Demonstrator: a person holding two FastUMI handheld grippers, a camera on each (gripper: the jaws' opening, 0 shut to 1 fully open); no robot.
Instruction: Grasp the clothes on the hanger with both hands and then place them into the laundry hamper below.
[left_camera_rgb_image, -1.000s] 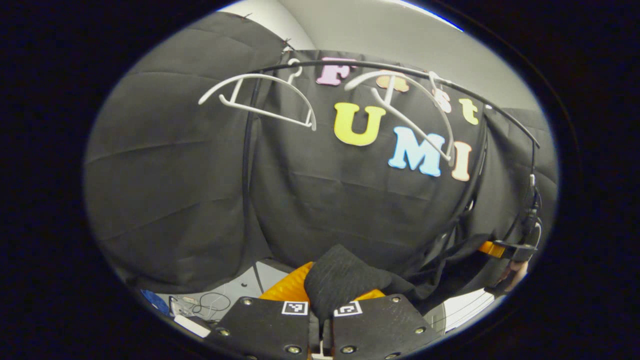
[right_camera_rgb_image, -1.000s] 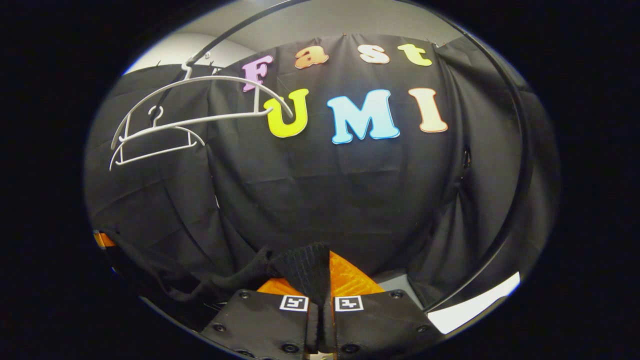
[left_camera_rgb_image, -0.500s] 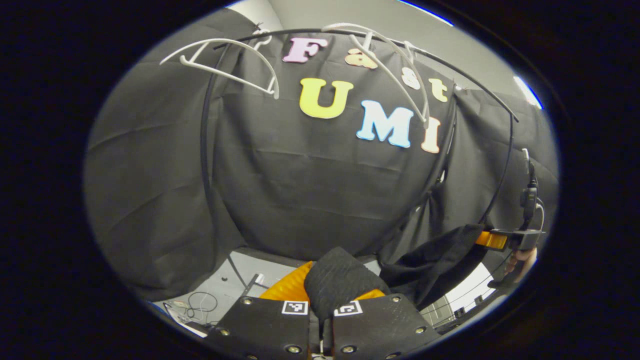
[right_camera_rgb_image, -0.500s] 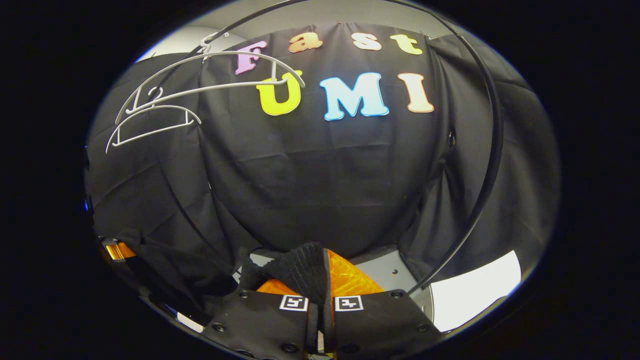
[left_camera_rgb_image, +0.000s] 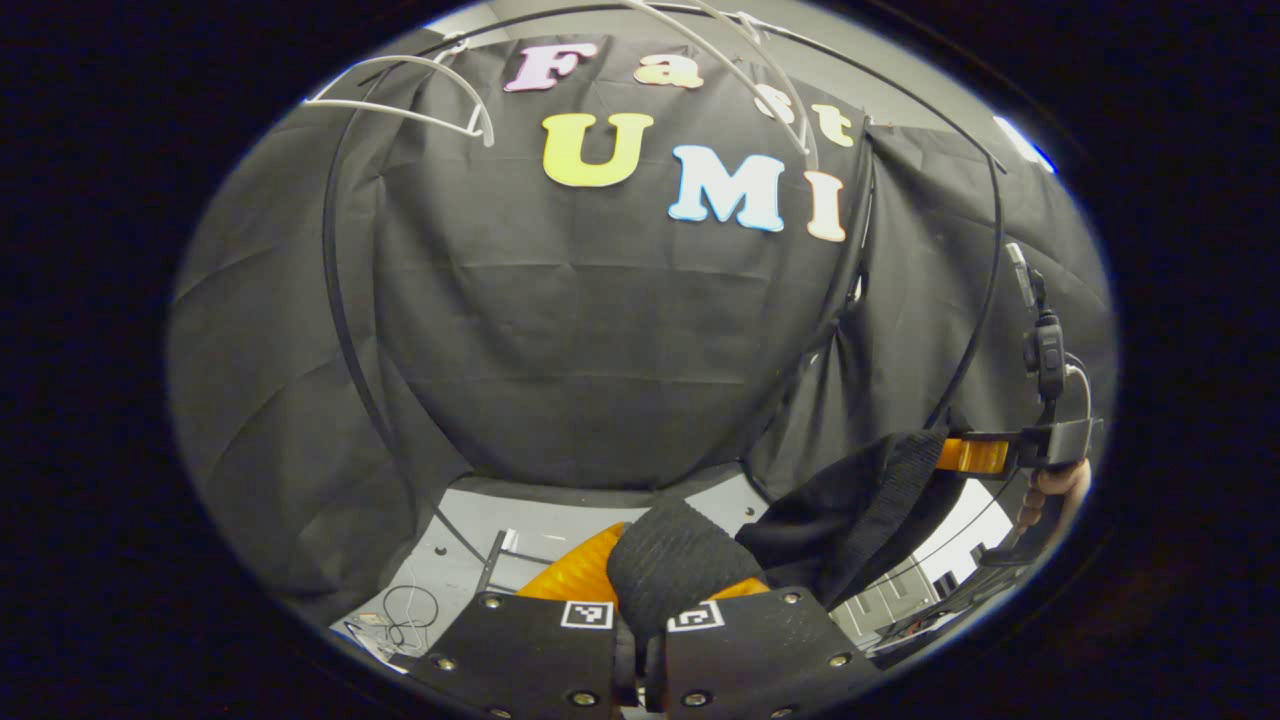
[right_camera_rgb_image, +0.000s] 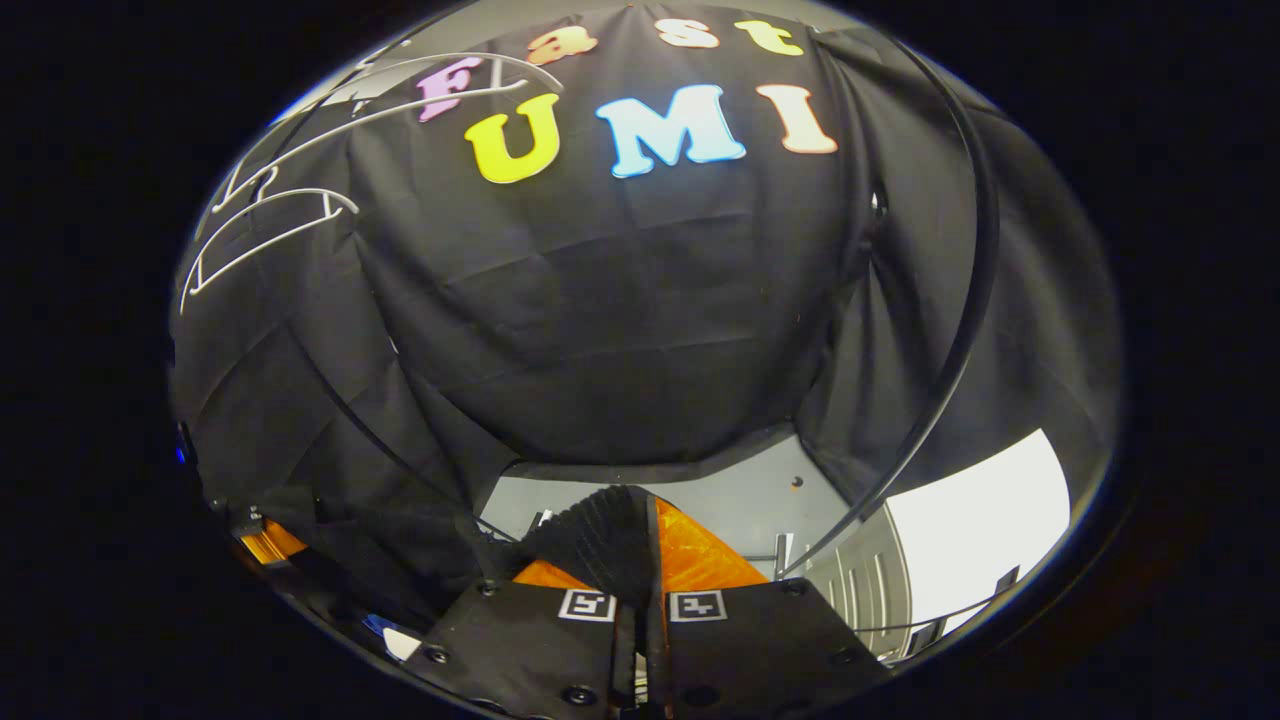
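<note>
left gripper (left_camera_rgb_image: 640, 600) clamped on a fold of the black knit garment (left_camera_rgb_image: 860, 510); right gripper (right_camera_rgb_image: 640, 590) clamped on its other end, so the cloth spans between them, clear of the white hangers (left_camera_rgb_image: 400, 90). hamper not identifiable.

In the left gripper view, the garment (left_camera_rgb_image: 850, 520) stretches from the left gripper (left_camera_rgb_image: 655, 590) at the bottom to the right gripper (left_camera_rgb_image: 975, 455) at the right. Two hangers (left_camera_rgb_image: 420, 95) hang on the rail (left_camera_rgb_image: 335, 300) above, before the cloth wall (left_camera_rgb_image: 600, 330). Cables (left_camera_rgb_image: 410, 605) lie on the floor (left_camera_rgb_image: 470, 530) at lower left.
</note>
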